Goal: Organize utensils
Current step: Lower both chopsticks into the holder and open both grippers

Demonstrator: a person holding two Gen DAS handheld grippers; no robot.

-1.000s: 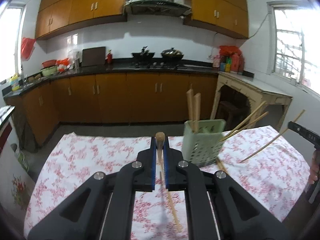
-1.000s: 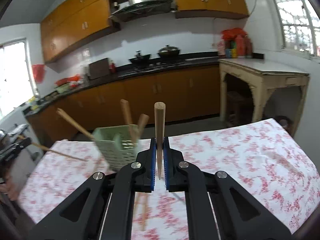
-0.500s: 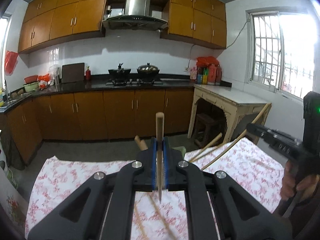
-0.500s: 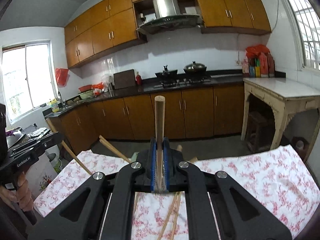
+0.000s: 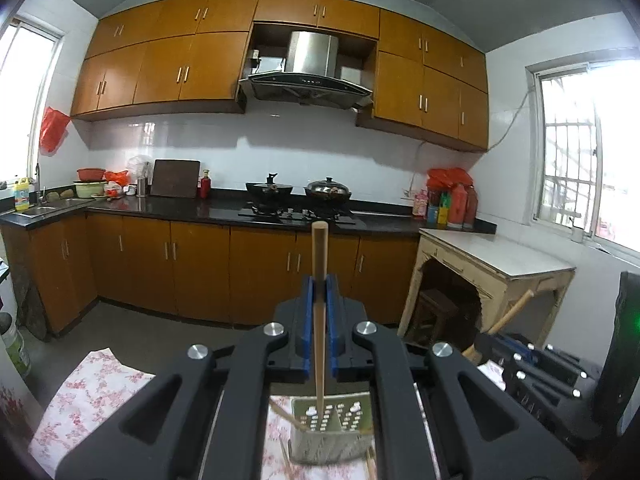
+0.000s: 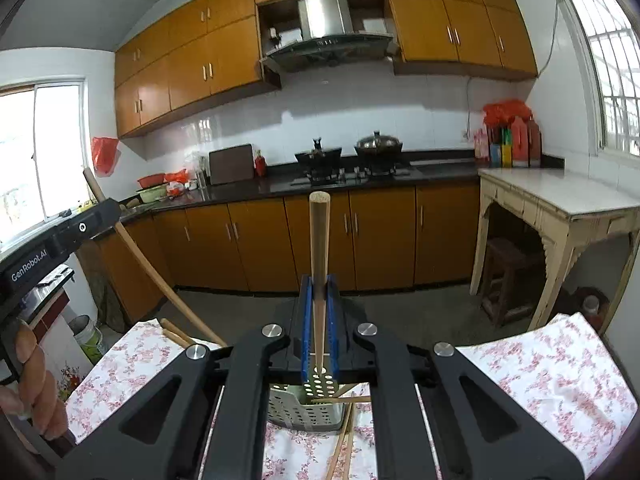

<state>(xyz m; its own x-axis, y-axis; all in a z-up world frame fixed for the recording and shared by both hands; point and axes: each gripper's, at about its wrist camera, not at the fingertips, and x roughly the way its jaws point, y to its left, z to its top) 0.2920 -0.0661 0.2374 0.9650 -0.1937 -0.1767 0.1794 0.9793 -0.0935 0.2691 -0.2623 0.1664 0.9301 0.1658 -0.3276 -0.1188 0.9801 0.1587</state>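
My left gripper [image 5: 319, 282] is shut on a wooden chopstick [image 5: 320, 248] that stands upright between its blue pads. The stick's thin end hangs just over the green perforated holder [image 5: 332, 428] below. My right gripper [image 6: 319, 280] is likewise shut on an upright chopstick [image 6: 319, 232], whose lower tip is over the holder [image 6: 308, 404]. A few chopsticks lean inside the holder. Each gripper shows in the other's view, the right one [image 5: 532, 360] at the right and the left one [image 6: 60, 240] at the left with its slanted stick [image 6: 152, 272].
The holder stands on a table with a floral cloth [image 6: 540, 372]. Loose chopsticks [image 6: 344, 444] lie on the cloth in front of the holder. A person's hand [image 6: 32, 380] grips the left tool's handle. Kitchen cabinets, a stove and a side table [image 5: 500, 264] stand beyond.
Both grippers have risen and closed in over the holder, each still shut on its chopstick. The holder, formerly ahead, now shows low between the gripper arms in both views.
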